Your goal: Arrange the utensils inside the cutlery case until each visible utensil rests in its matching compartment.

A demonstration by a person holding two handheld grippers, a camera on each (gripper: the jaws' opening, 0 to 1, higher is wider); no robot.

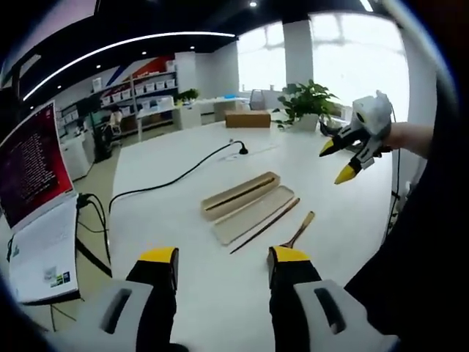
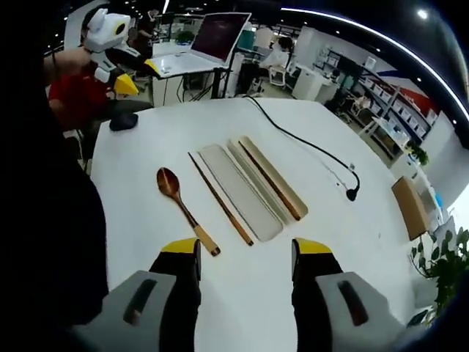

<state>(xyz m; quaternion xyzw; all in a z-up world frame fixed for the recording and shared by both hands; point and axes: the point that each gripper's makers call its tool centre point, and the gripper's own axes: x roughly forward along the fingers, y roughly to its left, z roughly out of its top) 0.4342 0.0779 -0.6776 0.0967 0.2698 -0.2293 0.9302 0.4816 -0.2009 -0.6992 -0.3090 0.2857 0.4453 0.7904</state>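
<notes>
A wooden cutlery case lies open on the white table (image 1: 161, 220) in two long parts: a base with a narrow slot (image 1: 240, 194) (image 2: 272, 177) and a flat pale lid (image 1: 253, 215) (image 2: 240, 192) beside it. Dark wooden chopsticks (image 1: 265, 226) (image 2: 220, 199) lie along the lid's outer side. A wooden spoon (image 1: 297, 231) (image 2: 182, 202) rests just beyond them. My left gripper (image 1: 223, 257) (image 2: 139, 75) is open and empty, held short of the case. My right gripper (image 2: 246, 249) (image 1: 335, 160) hovers above the table, also open and holding nothing.
An open laptop (image 1: 33, 198) (image 2: 216, 37) stands on a stand off the table's side. A black cable (image 1: 176, 176) (image 2: 308, 143) snakes across the table. A cardboard box (image 1: 248, 119) (image 2: 410, 205) and a potted plant (image 1: 308, 103) sit at the far end. A dark mouse (image 2: 123, 121) lies near an edge.
</notes>
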